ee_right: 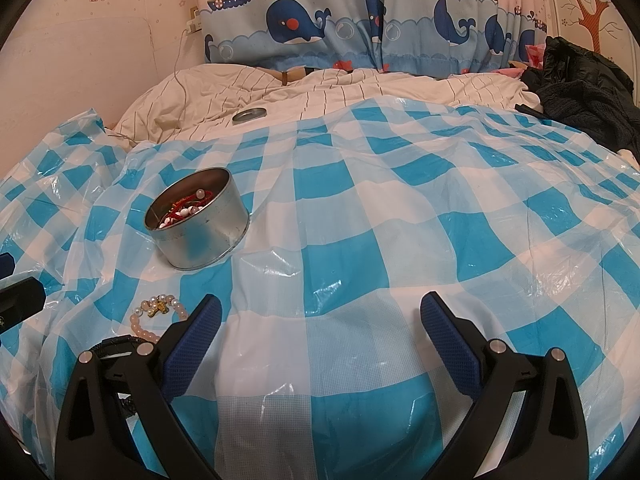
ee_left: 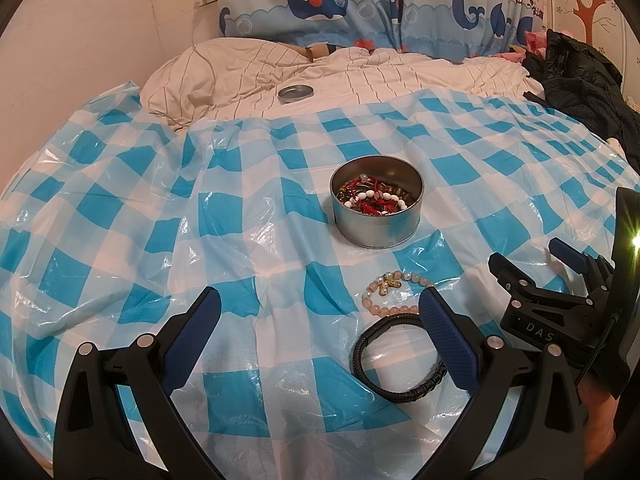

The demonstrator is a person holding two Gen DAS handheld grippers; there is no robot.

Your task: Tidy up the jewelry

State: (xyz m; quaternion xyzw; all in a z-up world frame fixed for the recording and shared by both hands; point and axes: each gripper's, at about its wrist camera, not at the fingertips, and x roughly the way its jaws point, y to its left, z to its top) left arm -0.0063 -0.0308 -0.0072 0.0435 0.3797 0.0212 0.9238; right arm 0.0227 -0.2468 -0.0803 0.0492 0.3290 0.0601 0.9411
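A round metal tin (ee_left: 376, 232) stands on the blue-checked plastic sheet (ee_left: 248, 216) and holds several red, white and brown bead bracelets (ee_left: 372, 196). It also shows in the right wrist view (ee_right: 200, 236). A pink bead bracelet (ee_left: 390, 300) with a gold charm and a black braided bracelet (ee_left: 396, 384) lie in front of the tin. My left gripper (ee_left: 320, 312) is open and empty, its right finger (ee_left: 448, 336) over the black bracelet's edge. My right gripper (ee_right: 320, 316) is open and empty, to the right of the pink bracelet (ee_right: 154, 320). It also shows in the left wrist view (ee_left: 532, 264).
The tin's lid (ee_left: 295, 93) lies on the striped duvet (ee_left: 360, 76) at the back. A whale-print curtain (ee_left: 360, 4) hangs behind the bed. Dark clothes (ee_left: 580, 80) are piled at the far right. A charger cable (ee_left: 200, 48) hangs from a wall socket.
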